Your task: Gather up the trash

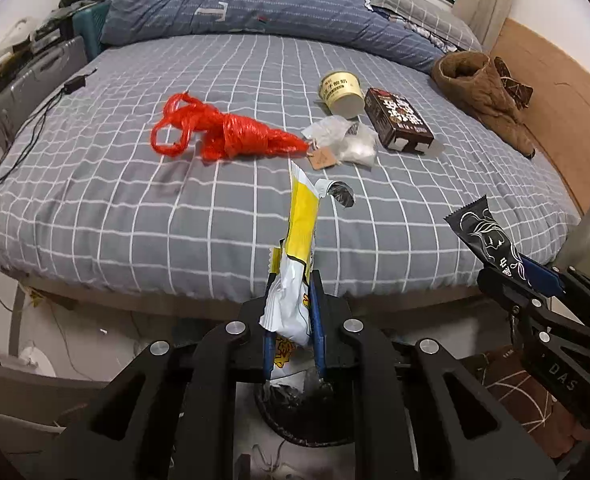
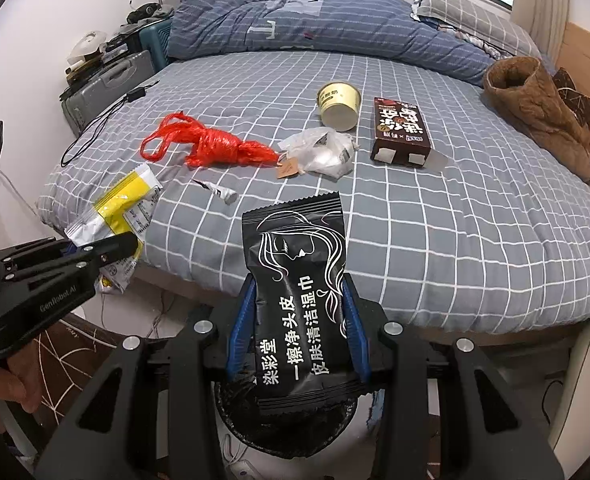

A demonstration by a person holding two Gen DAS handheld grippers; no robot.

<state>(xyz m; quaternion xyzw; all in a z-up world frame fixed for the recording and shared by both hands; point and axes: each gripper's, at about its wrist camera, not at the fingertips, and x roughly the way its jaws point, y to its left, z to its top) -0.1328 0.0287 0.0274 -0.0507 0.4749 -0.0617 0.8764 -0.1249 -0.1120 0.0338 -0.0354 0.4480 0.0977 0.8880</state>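
Observation:
My left gripper is shut on a yellow and white snack wrapper, held off the bed's near edge above a black-lined trash bin. My right gripper is shut on a black wet-wipe packet above the same bin. On the grey checked bed lie a red plastic bag, a clear plastic bag with a brown tag, a yellow yogurt cup, a dark brown box and a small silver wrapper scrap.
A folded blue duvet lies across the far side of the bed. A brown fleece garment lies at the right by the wooden headboard. A grey suitcase and a black cable are at the left.

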